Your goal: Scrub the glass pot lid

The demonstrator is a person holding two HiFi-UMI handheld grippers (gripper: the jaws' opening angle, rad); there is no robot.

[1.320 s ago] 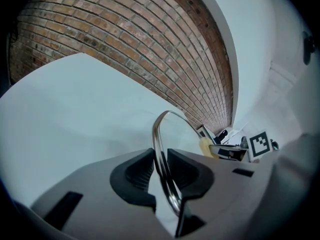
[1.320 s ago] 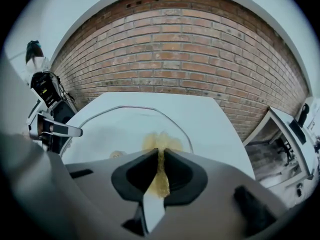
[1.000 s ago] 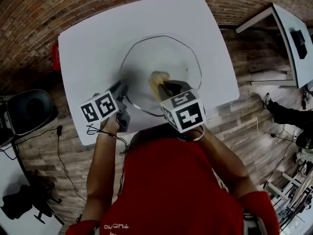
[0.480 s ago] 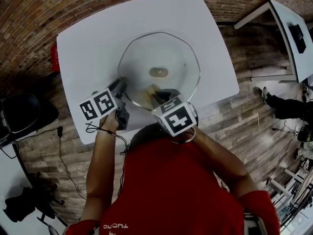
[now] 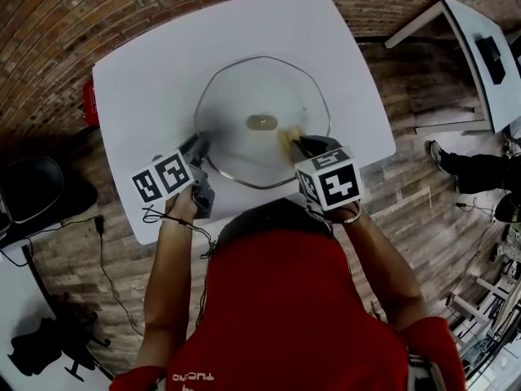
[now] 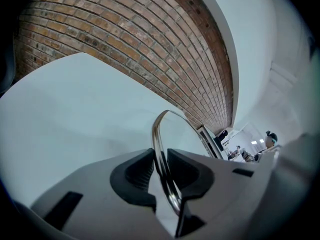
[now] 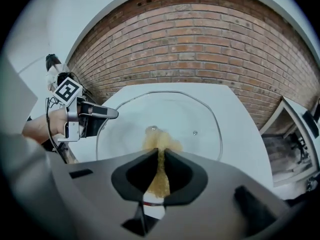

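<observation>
- Head view: the glass pot lid (image 5: 244, 96) rests in the middle of the white table (image 5: 155, 72). The left tool (image 5: 200, 143) meets its near-left rim. The right tool (image 5: 295, 141) presses a yellowish scrub pad (image 5: 288, 133) on the glass, right of the knob (image 5: 262, 121).
- Left gripper view: the jaws are clamped on the lid's metal rim (image 6: 161, 144). This stiff edge looks like the safest hold, since the glass is likely slick and breakable.
- Right gripper view: the jaws stand narrow, pinching the scrub pad (image 7: 159, 176), which looks soft and light and should flex against the glass.
</observation>
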